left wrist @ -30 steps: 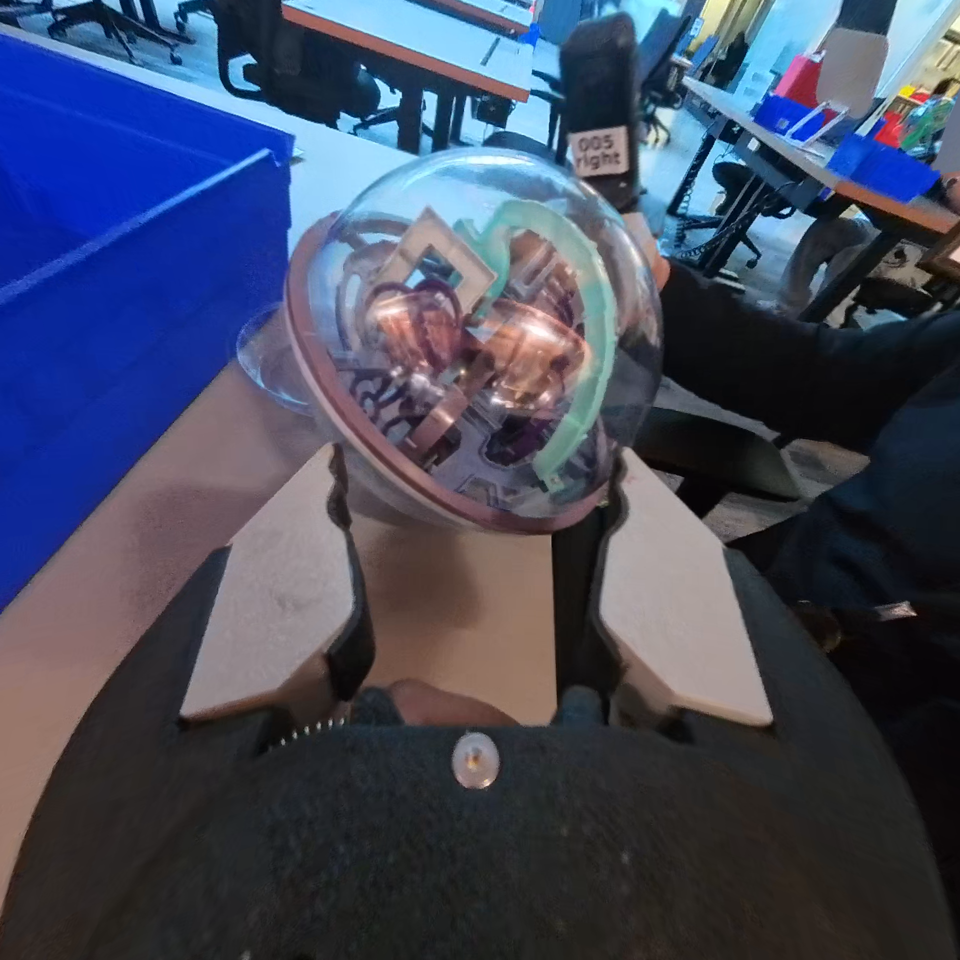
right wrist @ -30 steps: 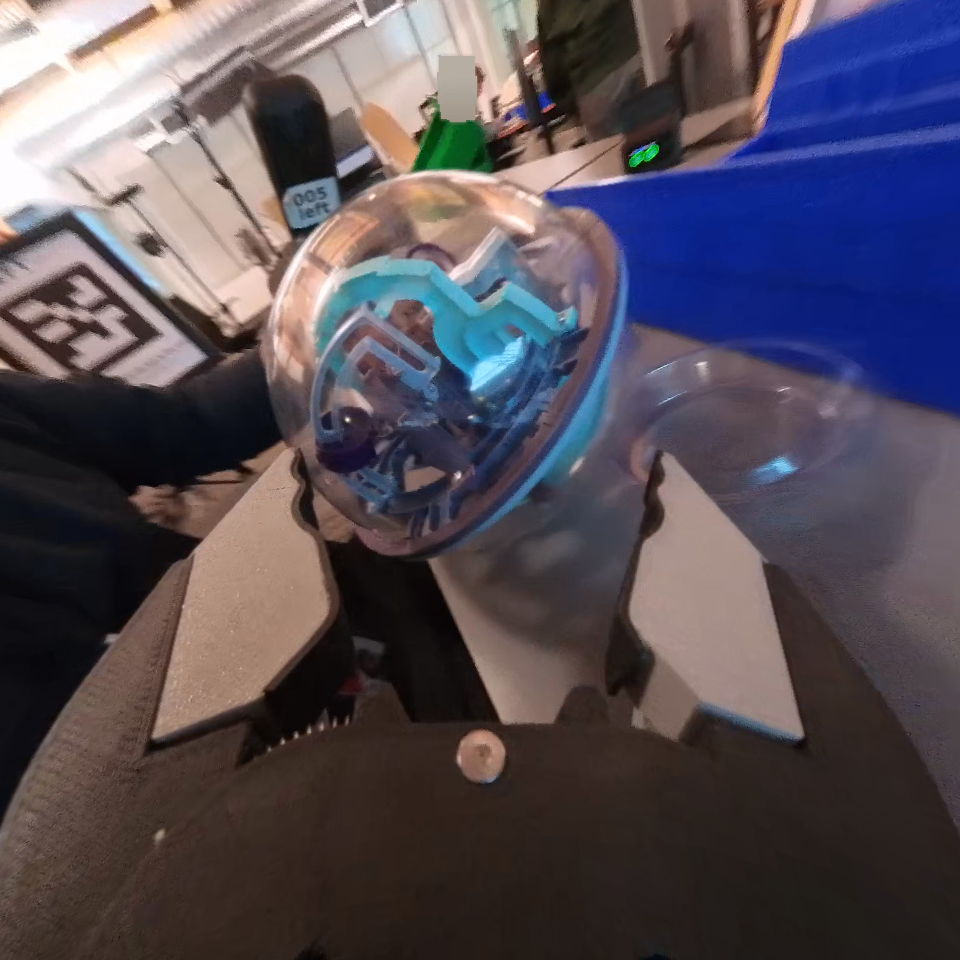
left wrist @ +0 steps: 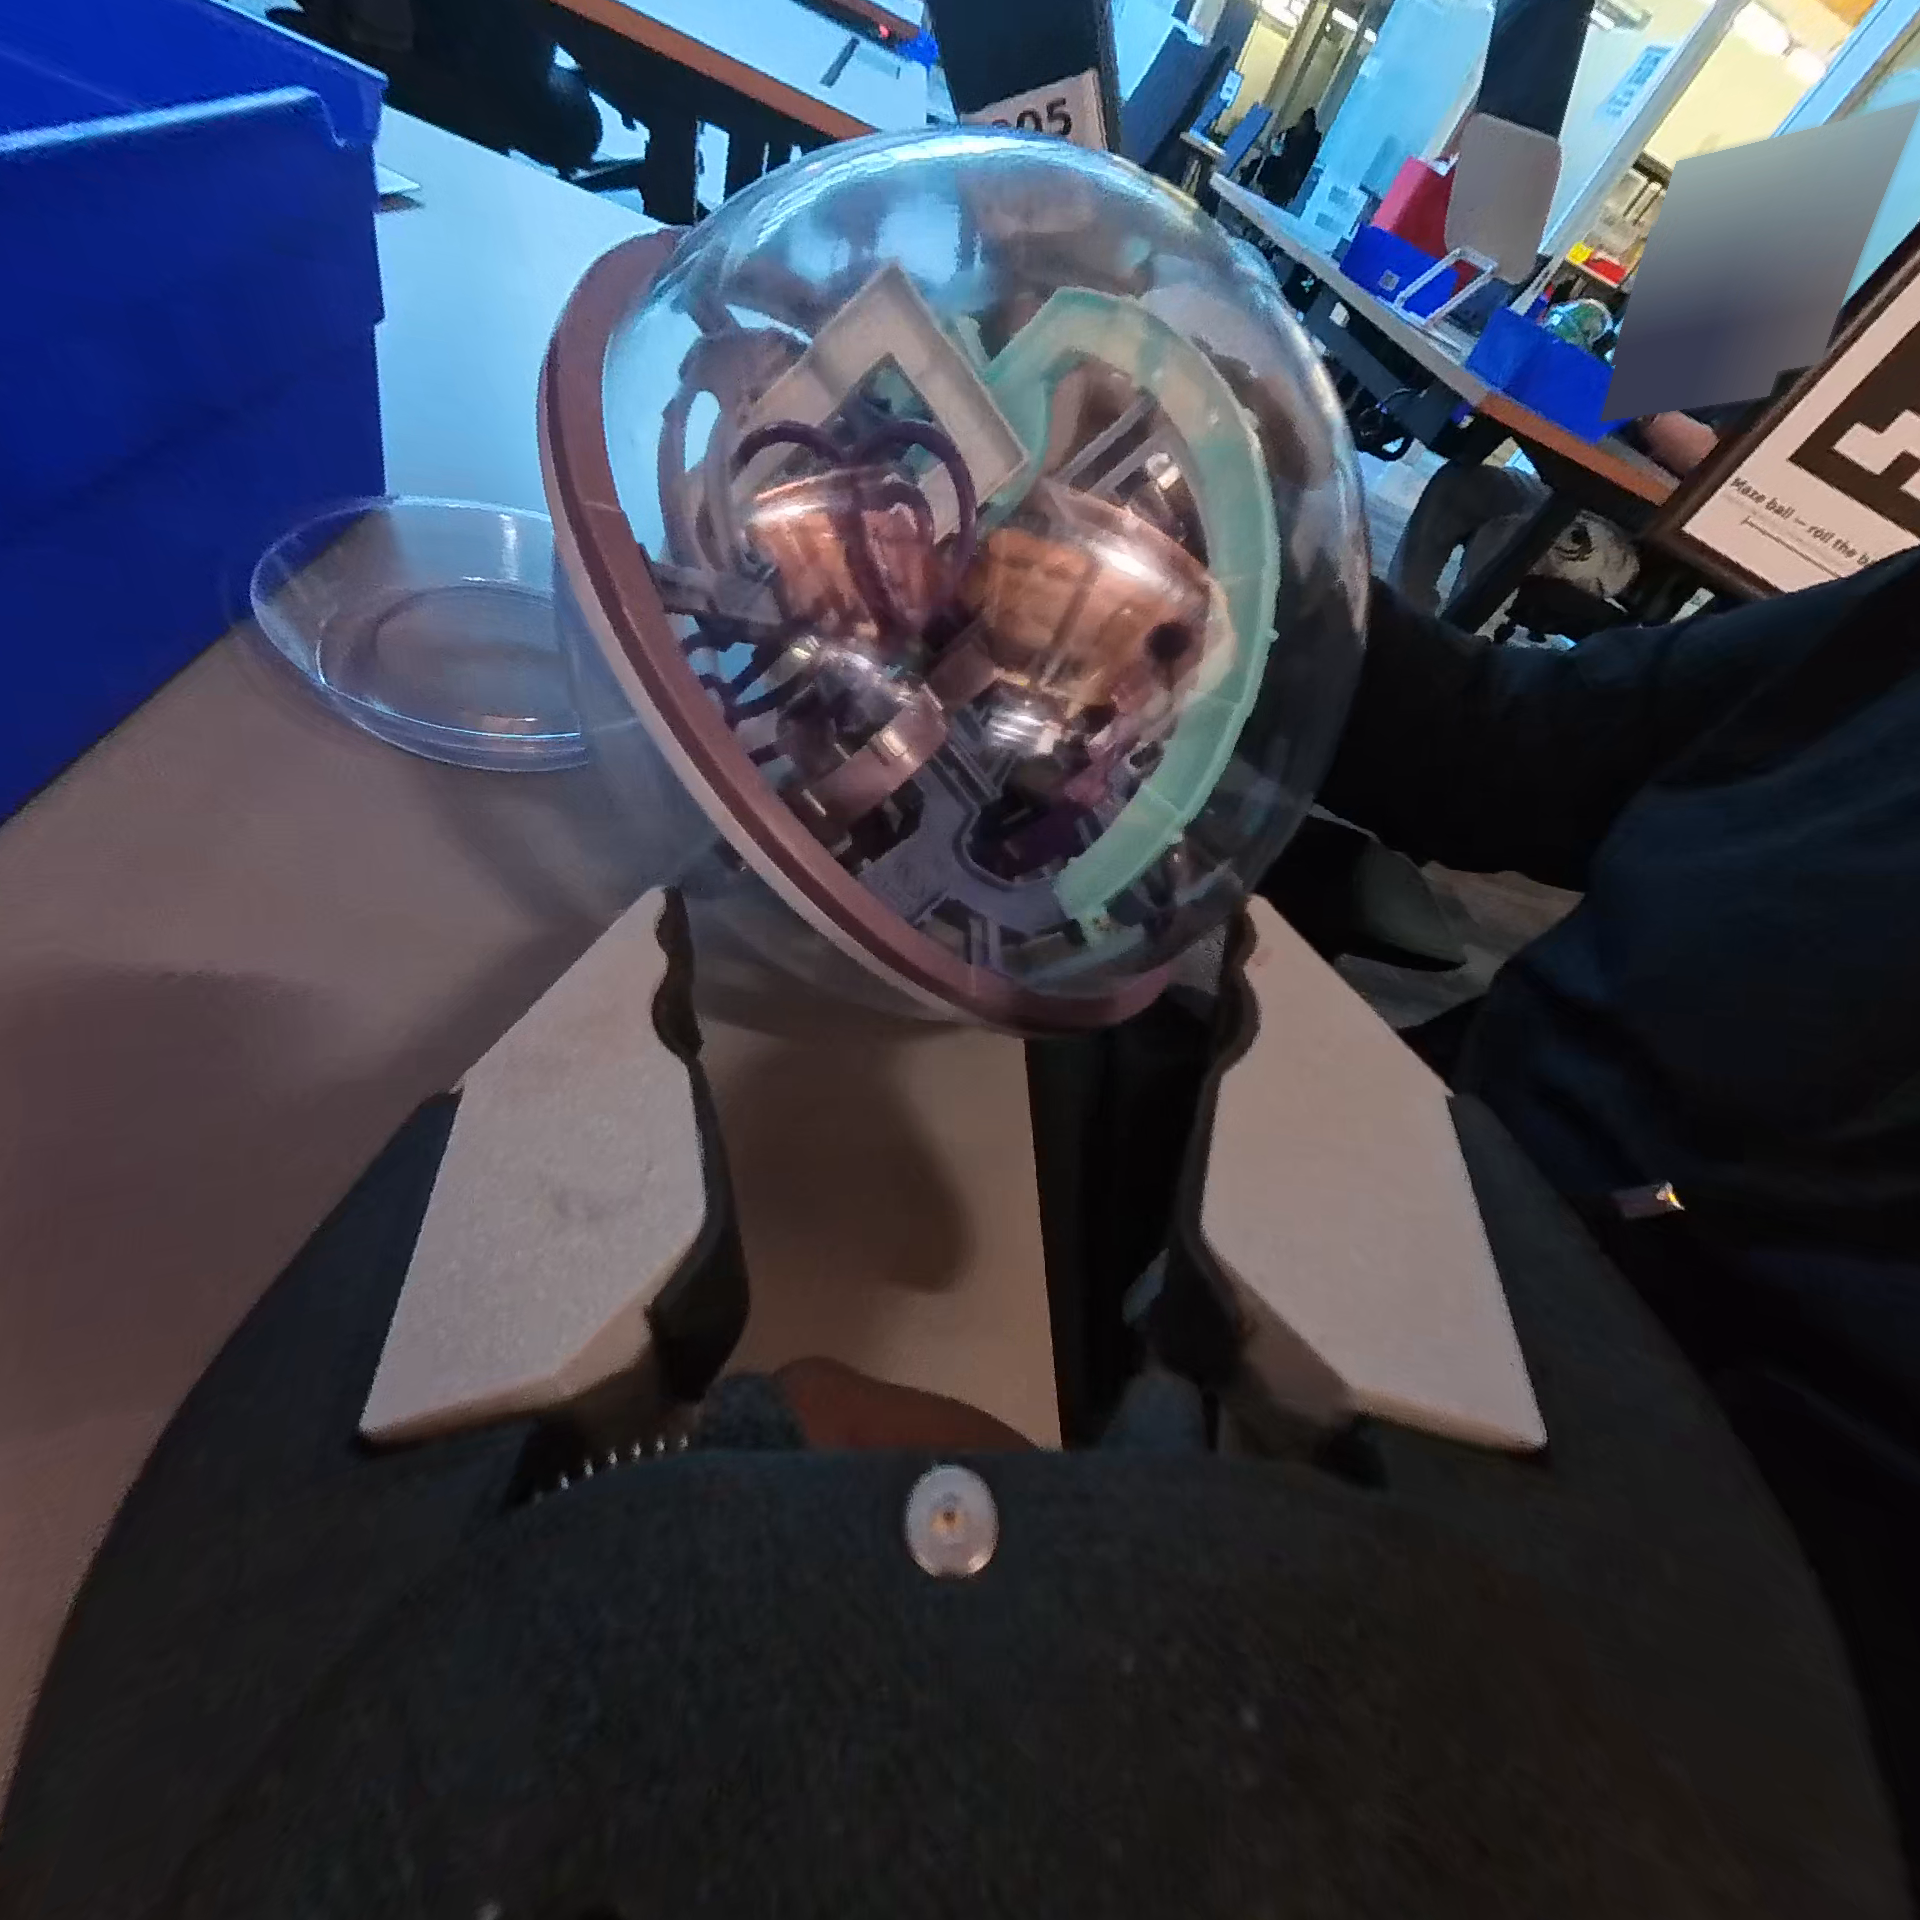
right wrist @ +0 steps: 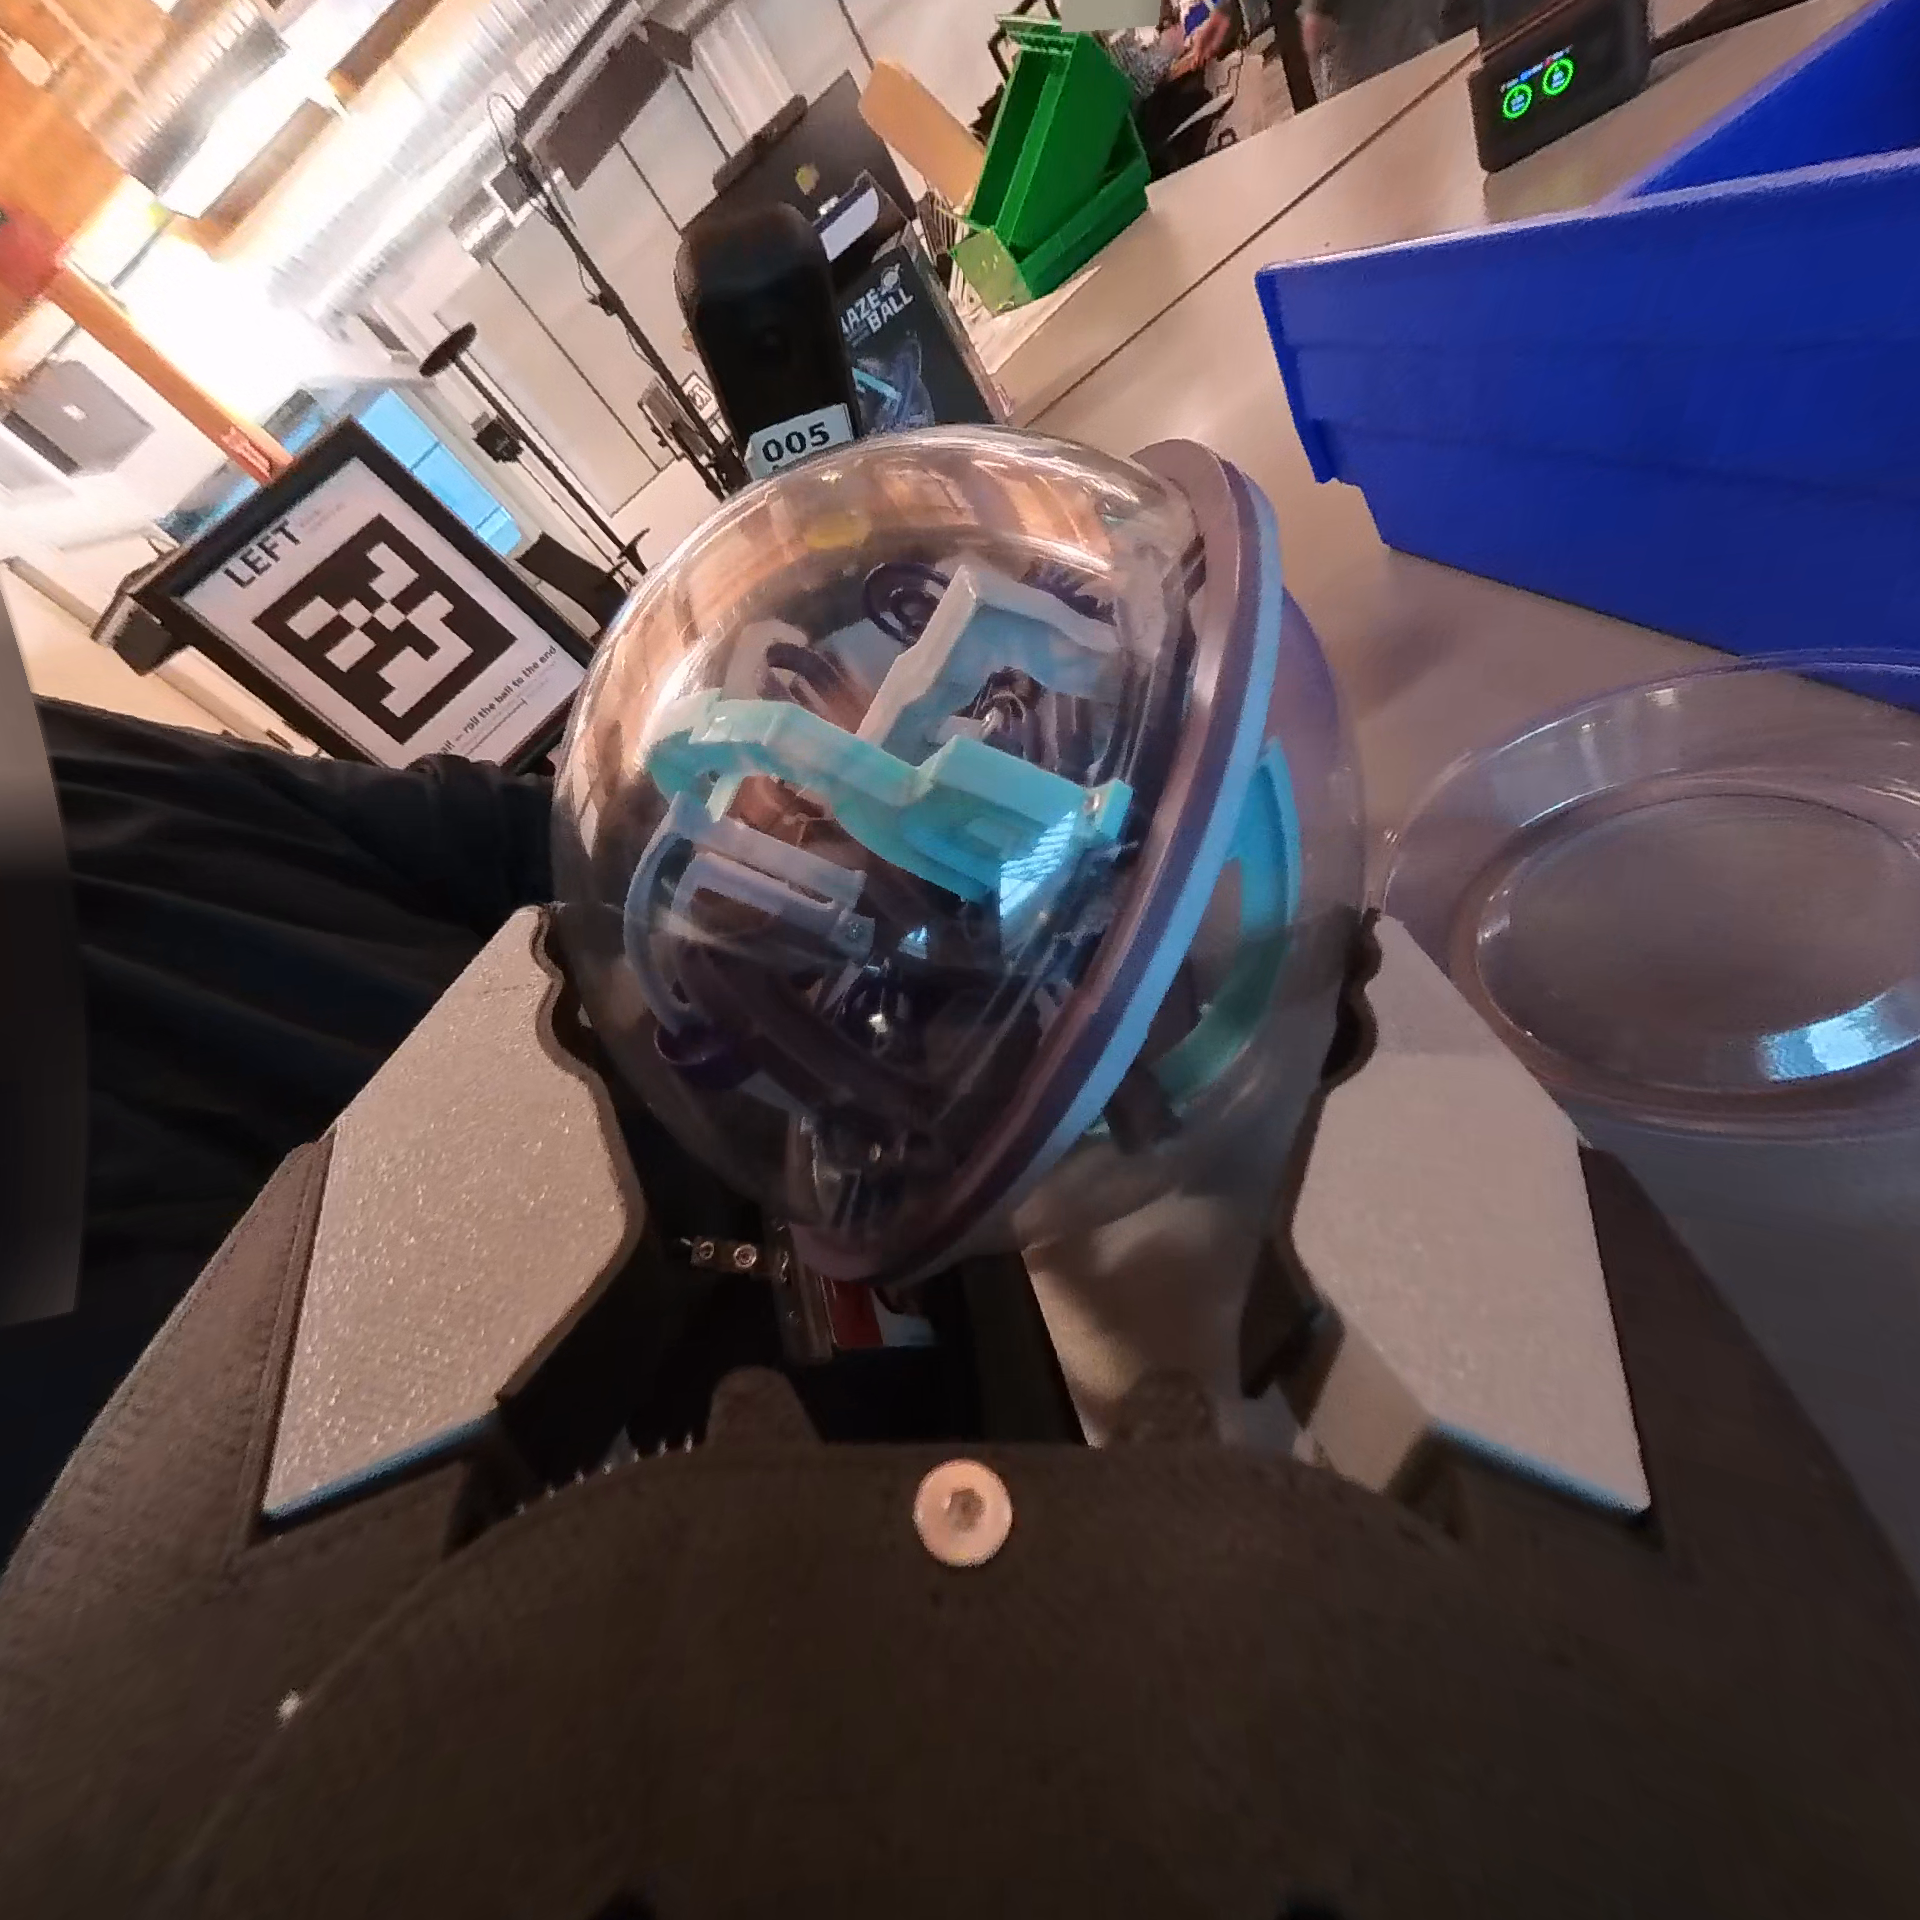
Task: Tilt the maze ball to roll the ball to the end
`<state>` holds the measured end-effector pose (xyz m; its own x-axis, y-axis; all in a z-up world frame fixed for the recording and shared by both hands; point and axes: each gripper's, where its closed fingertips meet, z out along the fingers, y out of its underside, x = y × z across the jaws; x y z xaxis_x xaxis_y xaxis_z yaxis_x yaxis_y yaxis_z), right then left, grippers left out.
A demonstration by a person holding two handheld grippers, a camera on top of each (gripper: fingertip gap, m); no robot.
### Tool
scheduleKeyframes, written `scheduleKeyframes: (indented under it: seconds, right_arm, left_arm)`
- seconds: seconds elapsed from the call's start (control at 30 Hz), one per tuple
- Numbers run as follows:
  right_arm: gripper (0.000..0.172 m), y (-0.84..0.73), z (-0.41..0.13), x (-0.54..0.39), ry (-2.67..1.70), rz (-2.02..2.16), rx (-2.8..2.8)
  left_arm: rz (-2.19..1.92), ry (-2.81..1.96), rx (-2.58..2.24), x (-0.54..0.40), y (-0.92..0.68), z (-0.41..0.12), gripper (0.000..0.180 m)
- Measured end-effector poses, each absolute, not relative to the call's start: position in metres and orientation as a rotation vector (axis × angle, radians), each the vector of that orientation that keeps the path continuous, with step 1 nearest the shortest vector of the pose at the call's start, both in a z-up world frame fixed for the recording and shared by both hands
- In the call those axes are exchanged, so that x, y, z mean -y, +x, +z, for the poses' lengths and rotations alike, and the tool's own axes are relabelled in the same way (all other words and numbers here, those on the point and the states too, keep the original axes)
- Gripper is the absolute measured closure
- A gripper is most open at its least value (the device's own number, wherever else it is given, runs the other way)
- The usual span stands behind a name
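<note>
1. A clear maze ball (left wrist: 951, 582), its shell split by a mauve-and-white equator band tilted steeply, is held up above the pale surface (left wrist: 260, 935), with teal, grey and purple tracks packed inside.
2. The left hand-held gripper (left wrist: 951, 966) has its jaws spread wide around the ball's lower part; both fingertips (left wrist: 670, 966) lie against the shell from either side.
3. The right hand-held gripper (right wrist: 956, 997) meets the ball (right wrist: 935, 852) from the opposite side, its jaws wider still, the dark wavy pads (right wrist: 561, 977) pressed to the shell to left and right.
4. The small ball inside the maze cannot be picked out with certainty in either view.
5. A shallow clear plastic dish (left wrist: 436, 644) sits on the surface just beside the ball, seen again at the right edge of the right wrist view (right wrist: 1683, 914).
6. Behind the dish stands a large blue bin (left wrist: 177, 364).
7. A dark sleeve (left wrist: 1621, 727) reaches in from the side, and a framed black-and-white marker card (right wrist: 384, 634) stands beyond it.
8. Farther back are a green bin (right wrist: 1060, 177) and other desks.
</note>
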<state>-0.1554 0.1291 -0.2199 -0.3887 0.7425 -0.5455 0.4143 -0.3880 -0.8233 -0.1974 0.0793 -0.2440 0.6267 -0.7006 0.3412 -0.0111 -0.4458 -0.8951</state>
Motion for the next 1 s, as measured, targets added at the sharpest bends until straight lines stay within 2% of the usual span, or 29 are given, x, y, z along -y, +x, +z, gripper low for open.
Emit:
scheduleKeyframes:
  seconds: [0.33,0.5,0.73,1.0]
  right_arm:
    - [0.034,-0.159,-0.212,-0.138,-1.541,1.828,1.538]
    - [0.033,-0.161,-0.209,-0.132,-1.531,1.832,1.563]
    - [0.032,-0.16,-0.214,-0.139,-1.591,1.787,1.548]
    - [0.037,-0.146,-0.218,-0.15,-1.623,1.711,1.542]
  left_arm:
    - [-0.743,-2.001,-0.608,-0.081,-0.196,-0.264,0.089]
    - [-0.742,-2.024,-0.663,-0.077,-0.186,-0.269,0.083]
    - [-0.766,-1.998,-0.588,-0.082,-0.193,-0.263,0.092]
    - [-0.711,-1.955,-0.416,-0.094,-0.216,-0.253,0.094]
